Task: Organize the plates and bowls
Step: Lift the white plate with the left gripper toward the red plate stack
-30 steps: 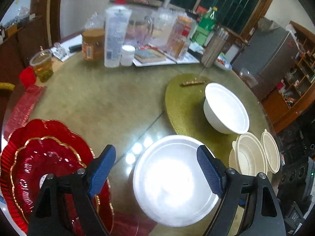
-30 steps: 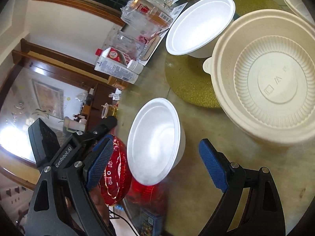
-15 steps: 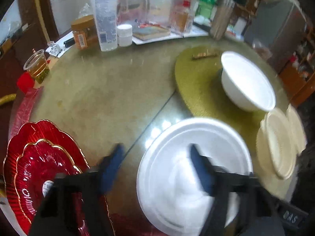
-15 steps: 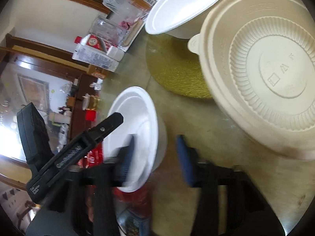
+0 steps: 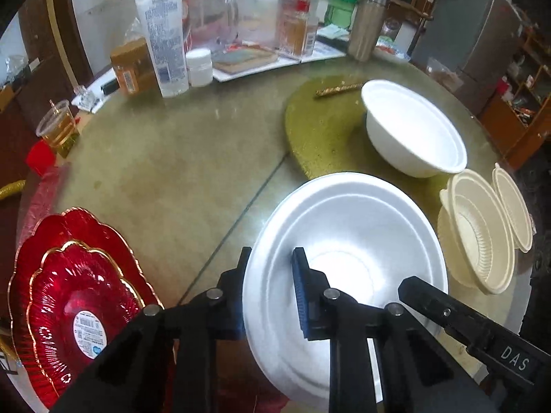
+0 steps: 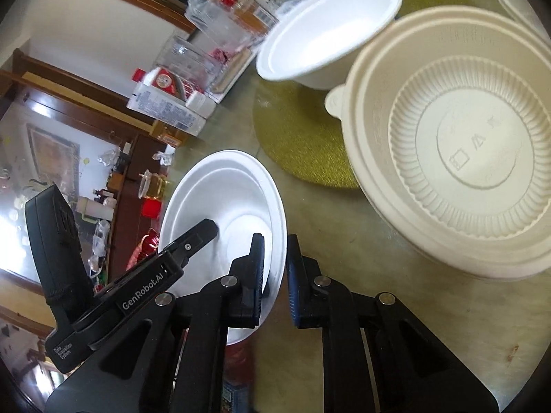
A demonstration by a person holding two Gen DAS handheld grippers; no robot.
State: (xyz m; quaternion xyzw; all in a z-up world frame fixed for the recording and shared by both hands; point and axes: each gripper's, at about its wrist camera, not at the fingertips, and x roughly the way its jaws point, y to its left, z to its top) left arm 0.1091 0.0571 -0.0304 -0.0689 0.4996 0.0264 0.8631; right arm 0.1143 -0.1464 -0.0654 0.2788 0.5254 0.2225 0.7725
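A white foam bowl [image 5: 354,241] sits near the table's front edge. My left gripper [image 5: 272,272] is shut on its left rim, one pad inside and one outside. My right gripper [image 6: 275,261] is shut on the opposite rim of the same bowl [image 6: 224,199]. A second white foam bowl [image 5: 413,137] stands on a gold mat [image 5: 320,130]; it also shows in the right wrist view [image 6: 327,31]. Stacked cream plastic bowls [image 5: 478,234] sit to the right, large in the right wrist view [image 6: 458,151]. Two stacked red scalloped plates [image 5: 75,303] lie at the left.
Bottles, jars, a white tube [image 5: 165,38] and a steel flask [image 5: 365,24] crowd the far side of the round table. A plastic cup of amber drink [image 5: 58,127] stands at the far left. A cream lid [image 5: 513,203] leans beside the cream bowls.
Both grippers were open around the near white bowl one second ago. They have moved in and shut on its opposite rims.
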